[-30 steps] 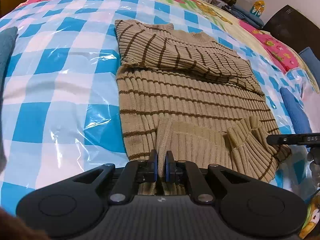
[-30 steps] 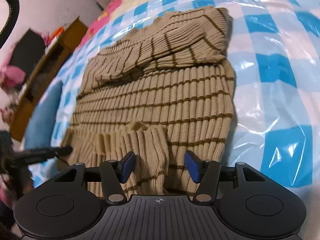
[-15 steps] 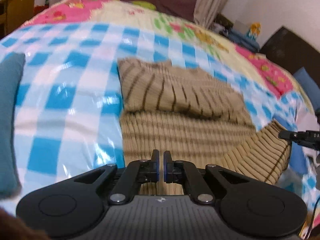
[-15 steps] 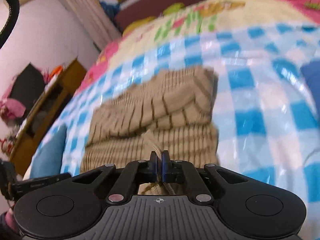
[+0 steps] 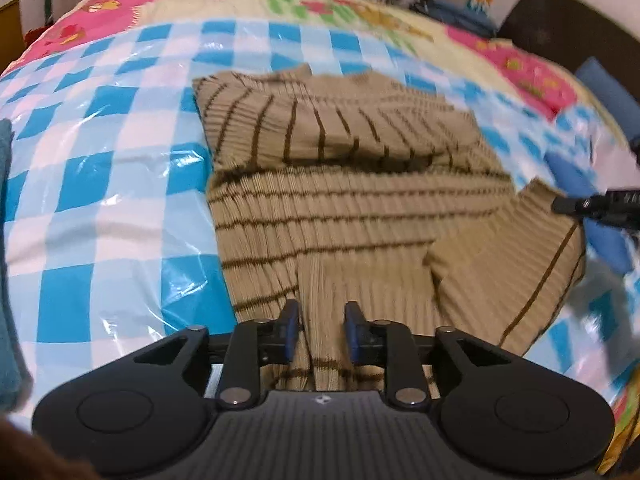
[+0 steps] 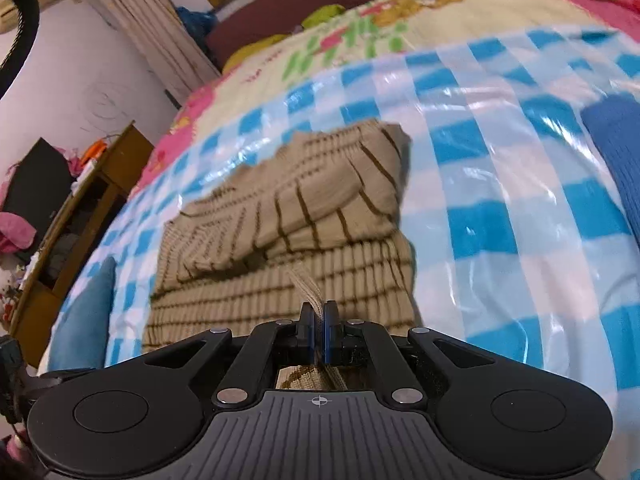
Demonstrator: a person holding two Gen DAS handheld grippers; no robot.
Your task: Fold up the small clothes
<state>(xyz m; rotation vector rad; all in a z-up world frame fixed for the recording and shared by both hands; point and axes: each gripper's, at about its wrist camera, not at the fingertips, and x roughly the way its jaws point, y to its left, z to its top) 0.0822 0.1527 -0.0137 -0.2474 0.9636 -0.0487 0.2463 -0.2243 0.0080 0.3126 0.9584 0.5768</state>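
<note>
Bed (image 5: 120,208) under a shiny blue-checked plastic sheet (image 6: 500,208); the sweater (image 5: 340,208) lies flat mid-sheet, sleeves folded across the chest. Tan ribbed knit with brown stripes: I'd call it soft, floppy, fairly thick, light enough to lift by an edge, and likely to slide on that plastic. Best hold, I think, is the ribbed hem, one corner per claw. My right gripper (image 6: 319,334) is pressed together, pinching a bunched bit of hem. My left gripper (image 5: 319,332) is opening, hem fabric between the fingers, pads not pressing it. Blue cloth (image 6: 616,160) lies off to the side.
</note>
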